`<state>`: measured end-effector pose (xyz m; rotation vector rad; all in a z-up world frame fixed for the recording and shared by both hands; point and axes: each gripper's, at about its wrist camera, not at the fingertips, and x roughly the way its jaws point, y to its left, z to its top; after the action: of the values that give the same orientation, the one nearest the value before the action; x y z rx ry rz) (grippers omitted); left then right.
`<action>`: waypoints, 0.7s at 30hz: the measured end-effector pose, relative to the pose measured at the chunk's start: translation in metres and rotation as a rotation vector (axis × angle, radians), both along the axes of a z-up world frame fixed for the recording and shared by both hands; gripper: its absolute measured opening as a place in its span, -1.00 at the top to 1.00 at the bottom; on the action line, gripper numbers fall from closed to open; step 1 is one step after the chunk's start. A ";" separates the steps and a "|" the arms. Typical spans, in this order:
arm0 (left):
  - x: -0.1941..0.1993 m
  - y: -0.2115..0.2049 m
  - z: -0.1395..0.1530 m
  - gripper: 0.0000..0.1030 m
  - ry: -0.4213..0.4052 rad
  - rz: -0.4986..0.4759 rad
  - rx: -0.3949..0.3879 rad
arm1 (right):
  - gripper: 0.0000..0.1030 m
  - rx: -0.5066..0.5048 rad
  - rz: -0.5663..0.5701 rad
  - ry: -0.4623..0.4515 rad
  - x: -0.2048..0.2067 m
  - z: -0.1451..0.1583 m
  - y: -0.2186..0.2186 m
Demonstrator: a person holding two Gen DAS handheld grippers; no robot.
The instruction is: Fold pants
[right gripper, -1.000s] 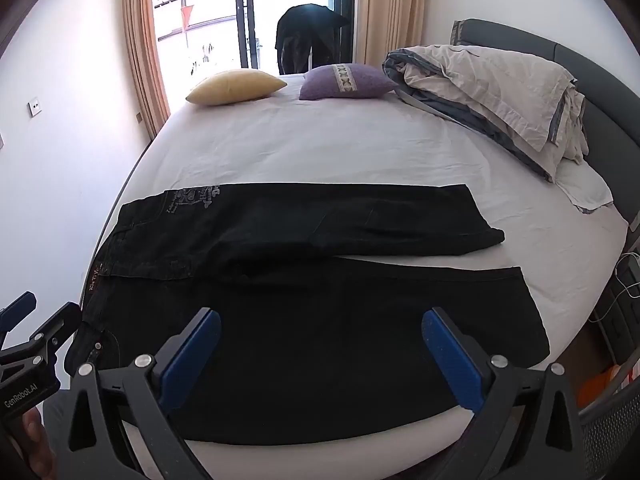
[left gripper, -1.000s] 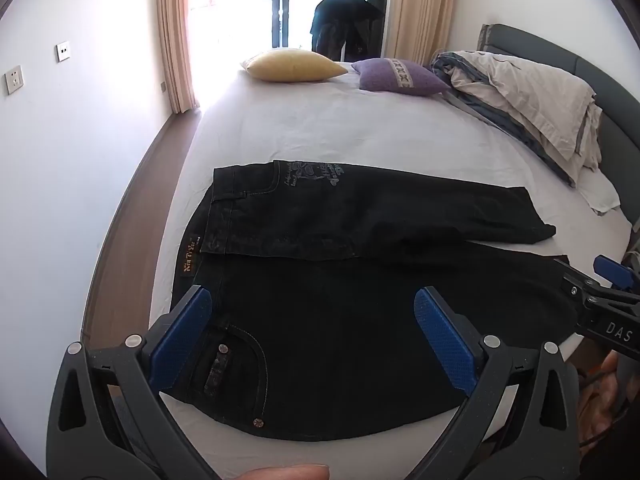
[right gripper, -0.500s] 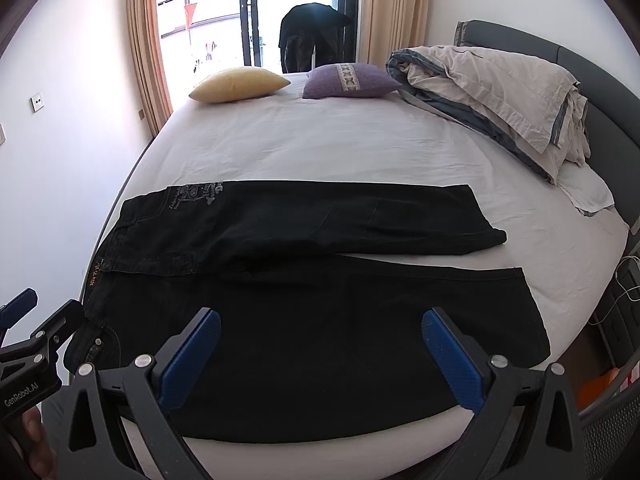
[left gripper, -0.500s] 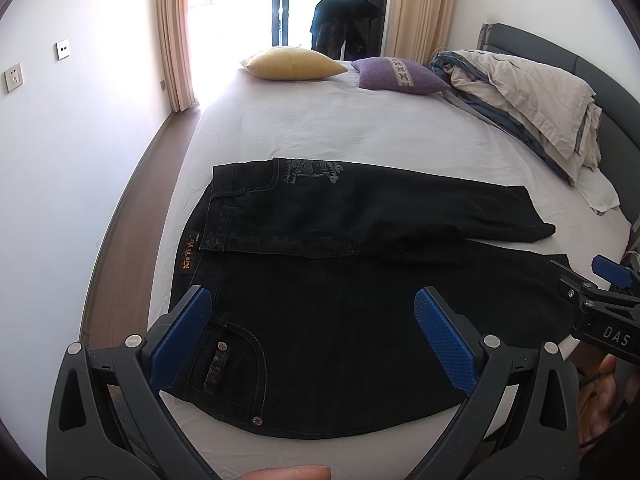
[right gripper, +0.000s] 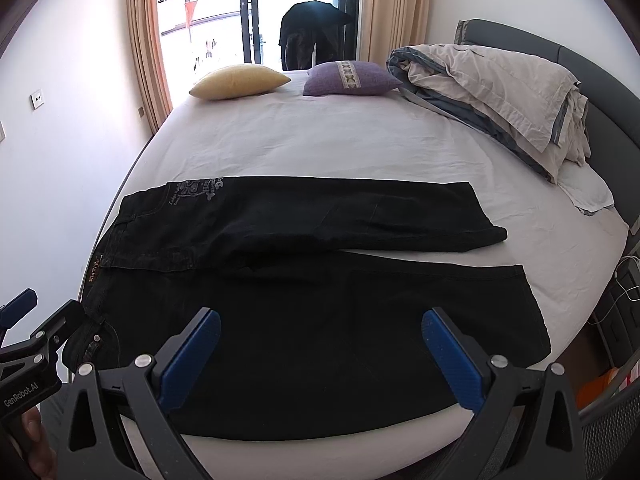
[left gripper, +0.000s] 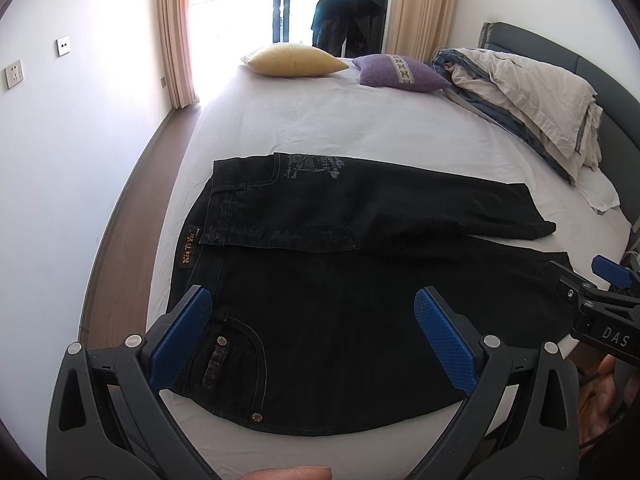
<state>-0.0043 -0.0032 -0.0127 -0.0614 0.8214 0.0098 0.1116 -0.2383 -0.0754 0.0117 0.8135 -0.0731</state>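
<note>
Black jeans (left gripper: 340,280) lie flat on the white bed (left gripper: 340,128), waist to the left and legs to the right, the far leg lying partly over the near one. They also show in the right wrist view (right gripper: 300,300). My left gripper (left gripper: 312,332) is open and empty, above the waist and pocket end near the bed's front edge. My right gripper (right gripper: 320,354) is open and empty, above the near leg. Each gripper shows at the edge of the other's view.
A yellow pillow (left gripper: 294,60) and a purple pillow (left gripper: 400,74) lie at the far end of the bed. A rumpled duvet (right gripper: 492,84) lies against the grey headboard (right gripper: 592,80) on the right. A wall and a wood floor strip (left gripper: 132,208) run on the left.
Both grippers have drawn back and up slightly, so the jeans sit a little lower in each view. The jeans have not moved. Both grippers stay open.
</note>
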 end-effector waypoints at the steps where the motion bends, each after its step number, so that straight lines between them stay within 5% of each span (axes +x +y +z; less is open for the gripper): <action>1: 0.000 0.000 0.000 -1.00 0.000 0.000 -0.001 | -1.00 0.000 0.000 0.000 0.000 0.000 0.000; 21: -0.004 0.002 -0.005 -1.00 0.011 0.000 -0.002 | -1.00 -0.002 0.002 0.003 -0.002 -0.003 0.001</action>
<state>-0.0082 -0.0010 -0.0173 -0.0636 0.8326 0.0092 0.1098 -0.2370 -0.0789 0.0094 0.8167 -0.0723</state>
